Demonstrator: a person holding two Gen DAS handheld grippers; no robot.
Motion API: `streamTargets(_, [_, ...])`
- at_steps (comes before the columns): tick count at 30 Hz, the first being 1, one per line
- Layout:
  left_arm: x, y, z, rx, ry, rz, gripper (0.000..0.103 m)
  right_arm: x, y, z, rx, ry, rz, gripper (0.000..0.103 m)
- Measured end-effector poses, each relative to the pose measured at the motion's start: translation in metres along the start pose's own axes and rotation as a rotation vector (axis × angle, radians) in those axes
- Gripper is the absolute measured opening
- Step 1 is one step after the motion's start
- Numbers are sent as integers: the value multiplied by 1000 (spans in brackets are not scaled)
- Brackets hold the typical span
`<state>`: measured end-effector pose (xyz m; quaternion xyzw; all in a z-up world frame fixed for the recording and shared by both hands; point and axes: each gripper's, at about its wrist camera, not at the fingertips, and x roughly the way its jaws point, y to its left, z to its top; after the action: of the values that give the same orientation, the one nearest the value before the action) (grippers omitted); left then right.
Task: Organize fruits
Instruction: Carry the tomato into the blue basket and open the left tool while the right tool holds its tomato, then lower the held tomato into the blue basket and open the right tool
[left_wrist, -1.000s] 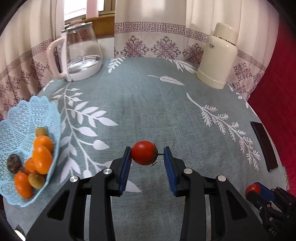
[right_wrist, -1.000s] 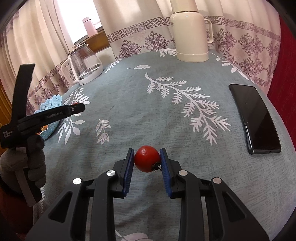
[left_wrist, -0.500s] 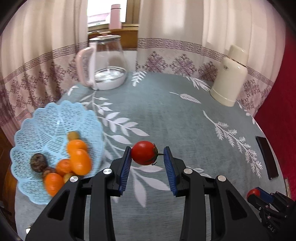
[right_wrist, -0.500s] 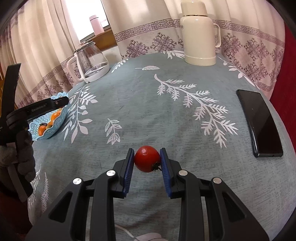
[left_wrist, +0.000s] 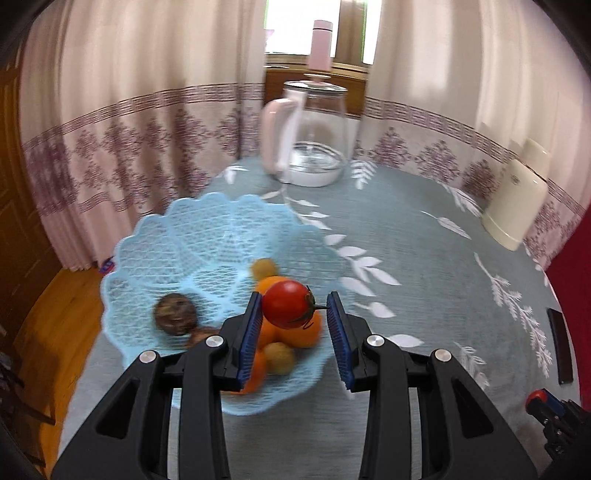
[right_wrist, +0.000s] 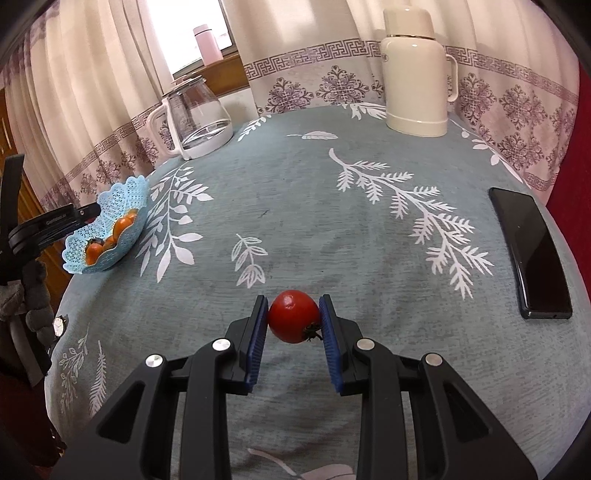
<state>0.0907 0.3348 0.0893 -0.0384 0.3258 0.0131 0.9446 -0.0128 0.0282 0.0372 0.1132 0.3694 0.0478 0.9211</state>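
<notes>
- Holding a red tomato (left_wrist: 288, 304) between its blue pads, the left gripper (left_wrist: 293, 321) is hovering over the near side of the blue basket (left_wrist: 192, 221).
- Its jaws are standing about a tomato's width apart. The fruit is pressing on the left pad (left_wrist: 251, 328), while a thin gap is showing at the right one, bridged only by the stem.
- The basket is sitting at the left edge of the table (right_wrist: 295, 203). It is carrying several oranges (left_wrist: 310, 328), a dark brown fruit (left_wrist: 175, 314) and two small yellowish fruits (left_wrist: 263, 267).
- The held tomato is hanging right above the oranges; whether it is touching them, I cannot tell.
- The right gripper (right_wrist: 293, 321) is squeezing a second tomato (right_wrist: 293, 315), with both pads flat against its sides and its stem pointing down to the right.
- That second tomato is sitting near the front edge of the table, well apart from the basket. Whether it is lifted clear of the cloth is not showing.
- A glass kettle (right_wrist: 195, 114) is standing at the far left edge and a cream flask (right_wrist: 417, 74) at the far edge.
- A black phone (right_wrist: 528, 254) is lying flat by the right edge.
- A gloved hand (right_wrist: 33, 295) is gripping the left tool at the border of the right wrist view.
</notes>
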Motion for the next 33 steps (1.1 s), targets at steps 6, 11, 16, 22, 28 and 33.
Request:
streamTargets(6, [-1, 30, -4, -41, 7, 42, 37, 1, 12, 0, -20, 4, 7, 29])
streamTargets(11, [1, 45, -7, -70, 13, 65, 37, 1, 21, 2, -38, 4, 11, 29])
streamTargets(16, [-2, 58, -8, -103, 7, 71, 46, 2, 28, 4, -54, 5, 14, 29])
streamTargets(22, [-11, 75, -6, -137, -15, 88, 47, 4, 41, 9, -86, 7, 30, 29])
streamTargets(28, [-21, 88, -7, -145, -39, 133, 47, 7, 67, 19, -141, -5, 68, 29])
streamTargets(33, [-28, 104, -9, -177, -52, 142, 50, 13, 100, 30, -195, -8, 134, 29])
